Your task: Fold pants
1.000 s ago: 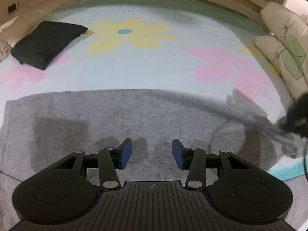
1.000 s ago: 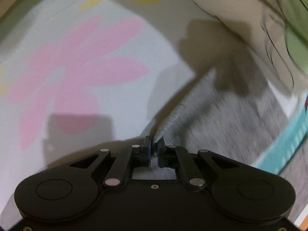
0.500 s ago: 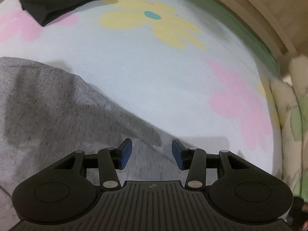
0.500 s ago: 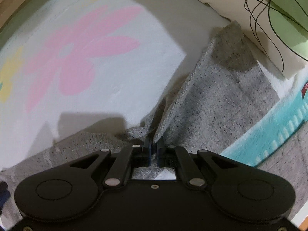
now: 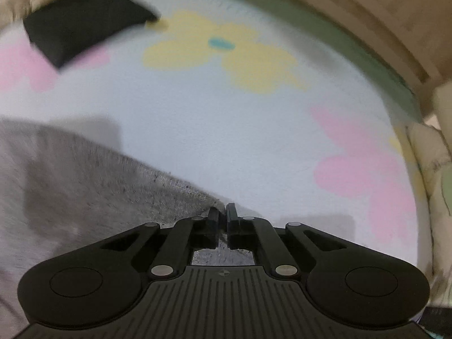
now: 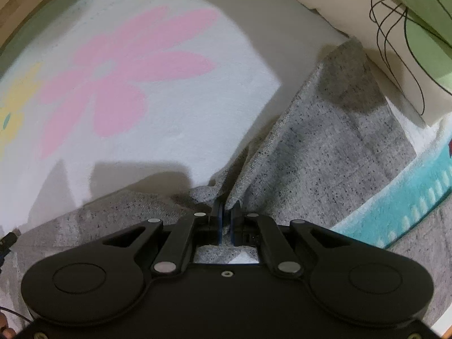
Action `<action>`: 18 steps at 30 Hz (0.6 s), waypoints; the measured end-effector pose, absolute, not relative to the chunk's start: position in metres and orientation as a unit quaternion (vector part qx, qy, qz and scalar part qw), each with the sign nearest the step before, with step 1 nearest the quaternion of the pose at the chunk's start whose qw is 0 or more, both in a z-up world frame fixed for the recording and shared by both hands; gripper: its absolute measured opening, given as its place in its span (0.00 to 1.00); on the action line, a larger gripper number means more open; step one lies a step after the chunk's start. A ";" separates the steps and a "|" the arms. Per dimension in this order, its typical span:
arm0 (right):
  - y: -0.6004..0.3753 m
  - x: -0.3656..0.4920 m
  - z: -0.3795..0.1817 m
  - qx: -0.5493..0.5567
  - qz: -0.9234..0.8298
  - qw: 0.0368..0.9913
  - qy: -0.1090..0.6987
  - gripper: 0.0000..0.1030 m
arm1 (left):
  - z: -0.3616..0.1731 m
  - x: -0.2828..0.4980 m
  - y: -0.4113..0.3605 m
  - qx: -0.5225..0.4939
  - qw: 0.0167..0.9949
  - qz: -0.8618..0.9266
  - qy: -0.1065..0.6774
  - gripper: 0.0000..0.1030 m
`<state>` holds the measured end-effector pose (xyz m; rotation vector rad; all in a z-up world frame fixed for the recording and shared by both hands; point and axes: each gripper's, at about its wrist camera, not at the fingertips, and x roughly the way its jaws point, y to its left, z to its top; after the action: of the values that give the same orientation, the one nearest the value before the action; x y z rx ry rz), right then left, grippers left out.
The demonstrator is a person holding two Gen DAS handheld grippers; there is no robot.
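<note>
Left wrist view is motion-blurred, so the upper-left folded black garment point(image 5: 84, 22) has soft edges and its left end is hard to make out; pillow point(image 5: 435, 169) cut off at right edge. One pair of grey pants point(image 5: 84, 197), spread across the lower left on the bed's flowered cover point(image 5: 226, 130), lower part hidden behind the claw body. Left claw point(image 5: 222, 212) has just closed and now pinches the pants' upper edge at bottom centre. In the right wrist view, right claw point(image 6: 226, 212) is pressed together on a raised fold of the pants point(image 6: 333, 147), which run up to the right and touch one pillow point(image 6: 353, 8). Open cover fills the upper left; a teal band point(image 6: 409, 200) lies at lower right.
</note>
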<state>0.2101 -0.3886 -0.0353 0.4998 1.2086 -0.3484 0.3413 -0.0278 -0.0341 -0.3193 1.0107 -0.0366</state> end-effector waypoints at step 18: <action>-0.380 0.038 0.057 0.232 -0.157 0.817 0.505 0.08 | 0.046 0.092 -0.009 -0.042 0.917 -0.090 0.386 0.04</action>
<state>0.0380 -0.3796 0.0570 0.4944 1.0764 -0.3345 0.0921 -0.0091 0.0456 -0.0861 0.7937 -0.1856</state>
